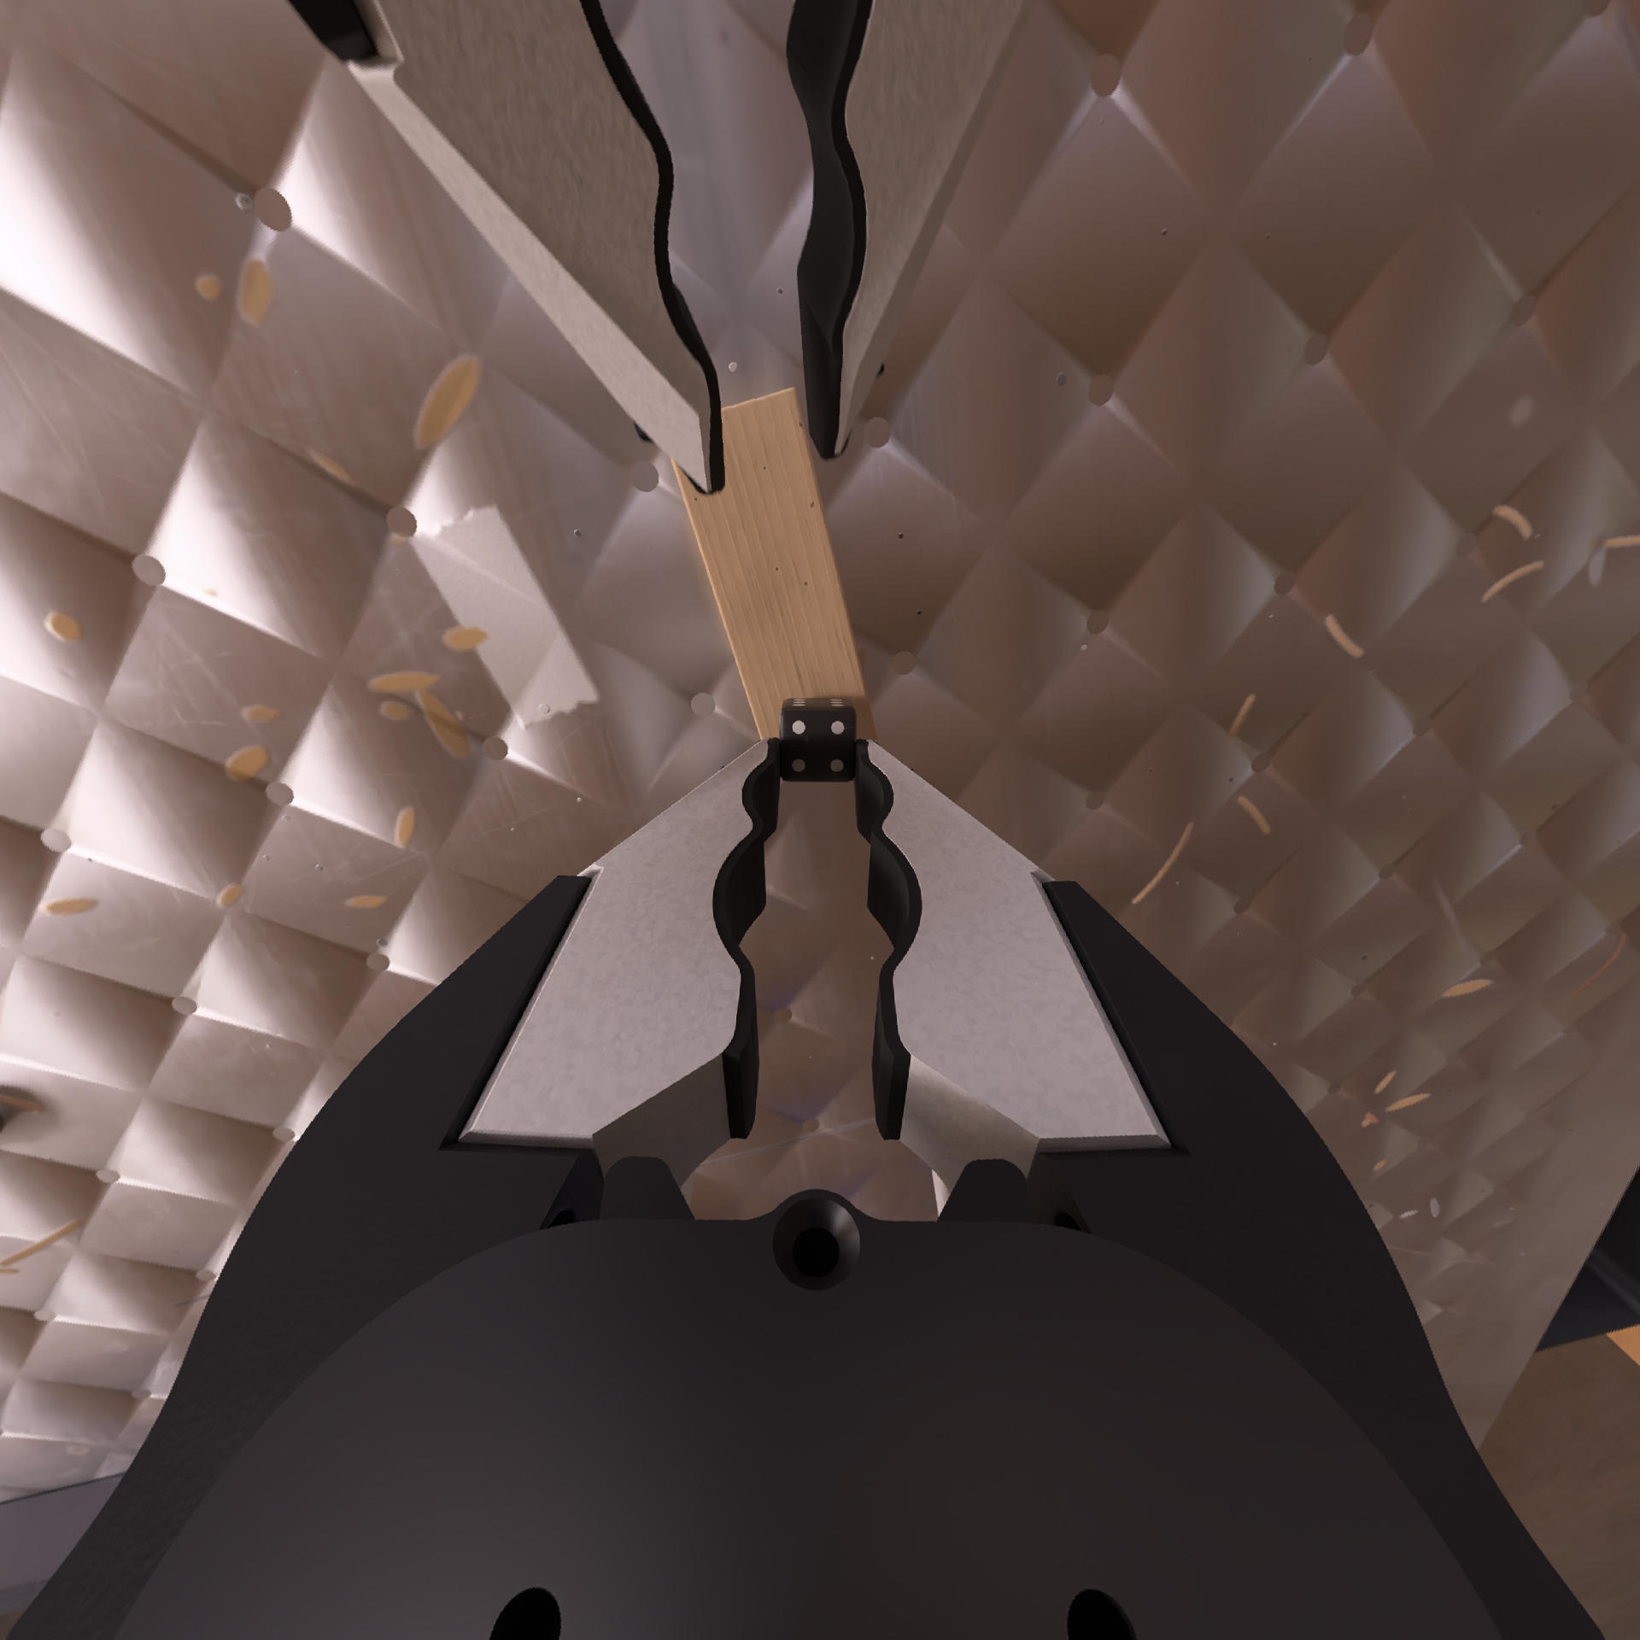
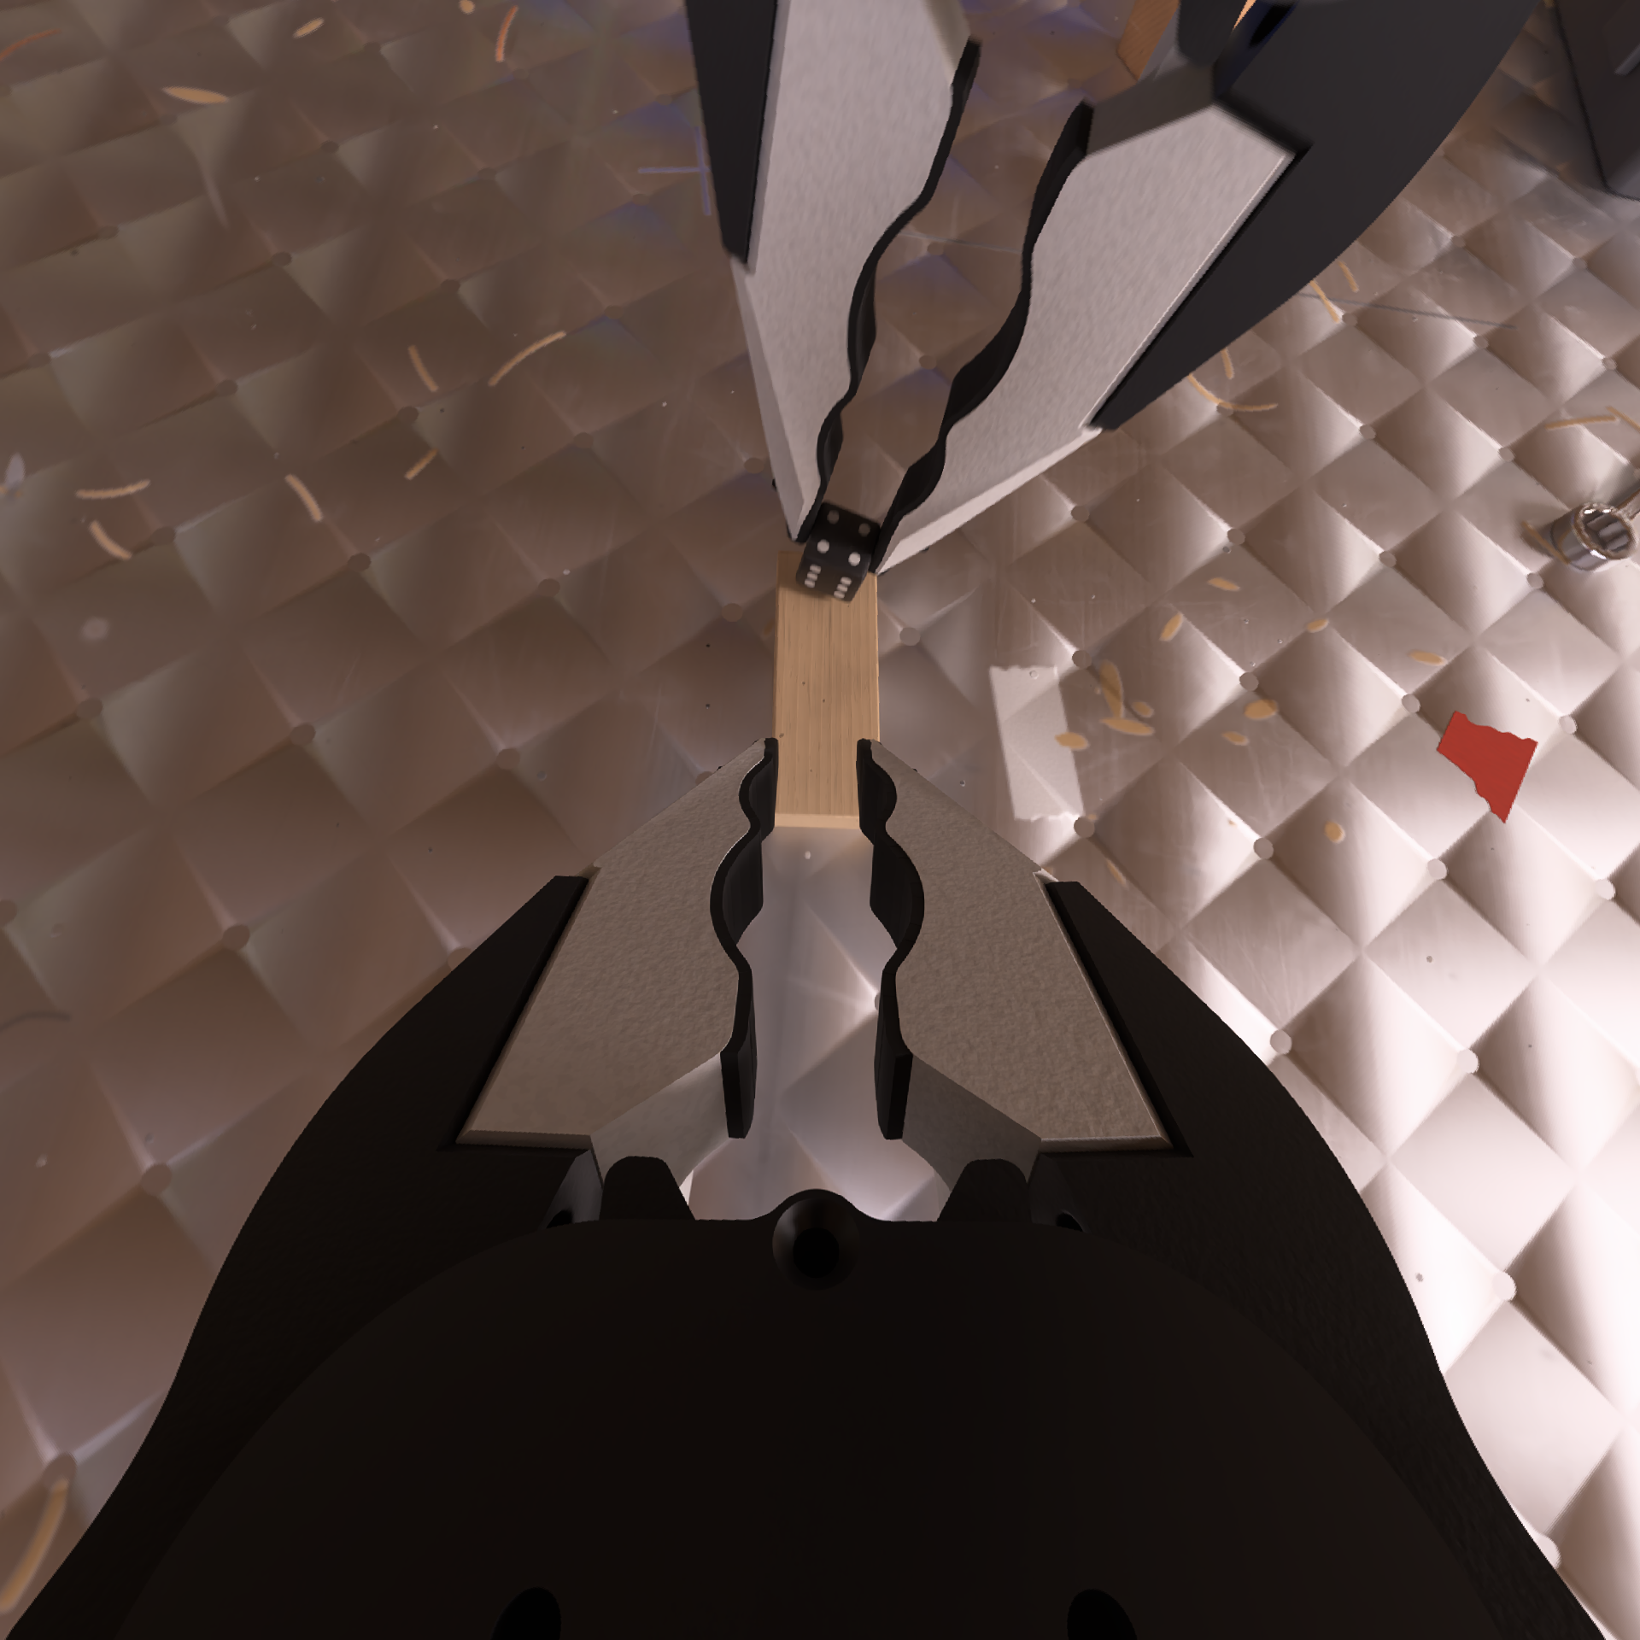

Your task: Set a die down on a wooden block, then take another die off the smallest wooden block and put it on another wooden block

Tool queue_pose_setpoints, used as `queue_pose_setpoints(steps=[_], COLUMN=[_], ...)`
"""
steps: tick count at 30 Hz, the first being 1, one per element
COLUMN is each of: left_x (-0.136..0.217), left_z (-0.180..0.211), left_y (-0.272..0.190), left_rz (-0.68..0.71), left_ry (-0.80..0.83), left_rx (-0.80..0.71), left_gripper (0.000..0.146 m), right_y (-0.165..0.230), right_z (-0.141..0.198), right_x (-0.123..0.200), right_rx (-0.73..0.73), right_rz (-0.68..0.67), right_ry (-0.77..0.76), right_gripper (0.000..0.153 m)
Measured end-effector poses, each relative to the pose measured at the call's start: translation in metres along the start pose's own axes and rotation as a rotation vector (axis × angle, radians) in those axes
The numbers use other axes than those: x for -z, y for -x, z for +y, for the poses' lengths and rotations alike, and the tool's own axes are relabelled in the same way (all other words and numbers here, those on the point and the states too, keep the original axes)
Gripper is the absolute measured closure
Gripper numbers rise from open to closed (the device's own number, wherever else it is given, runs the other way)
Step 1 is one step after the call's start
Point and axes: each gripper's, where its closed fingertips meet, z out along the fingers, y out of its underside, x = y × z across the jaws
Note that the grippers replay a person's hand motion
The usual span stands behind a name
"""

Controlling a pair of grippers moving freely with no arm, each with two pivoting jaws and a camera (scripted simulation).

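My left gripper (image 1: 818, 761) is shut on a small black die (image 1: 817, 732) with white pips. It holds the die at one end of a long pale wooden block (image 1: 781, 586). I cannot tell whether the die touches the block. My right gripper (image 2: 816, 754) is shut on the other end of the same block (image 2: 825, 674), its fingertips on the two long sides. In the right wrist view the left gripper (image 2: 841, 532) comes down from the top with the die (image 2: 834, 561). In the left wrist view the right gripper (image 1: 770, 453) shows at the top. No other die or block is in view.
The quilted metallic surface (image 2: 355, 710) below is strewn with wood shavings. A red scrap (image 2: 1491, 768), a pale strip of tape (image 2: 1029, 745) and a metal socket tool (image 2: 1597, 532) lie to the right in the right wrist view. The tape strip also shows in the left wrist view (image 1: 524, 612).
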Motion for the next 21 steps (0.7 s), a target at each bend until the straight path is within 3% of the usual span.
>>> queue_pose_setpoints(steps=[6,10,21], left_x=[-0.003,0.0,0.041], left_z=[-0.003,-0.004,-0.004], left_y=[0.0,0.001,0.004], left_rz=[-0.017,-0.031,-0.189], left_ry=[-0.026,-0.05,-0.142], left_rx=[0.014,0.037,0.079], left_gripper=[0.13,0.105,0.105], right_y=[-0.001,-0.003,-0.003], right_z=[0.0,0.0,0.001], right_x=[-0.01,-0.013,-0.012], right_rx=[-0.029,-0.04,-0.024], right_rz=[0.037,0.057,0.061], right_ry=[0.022,0.026,0.026], right_gripper=[0.136,0.146,0.153])
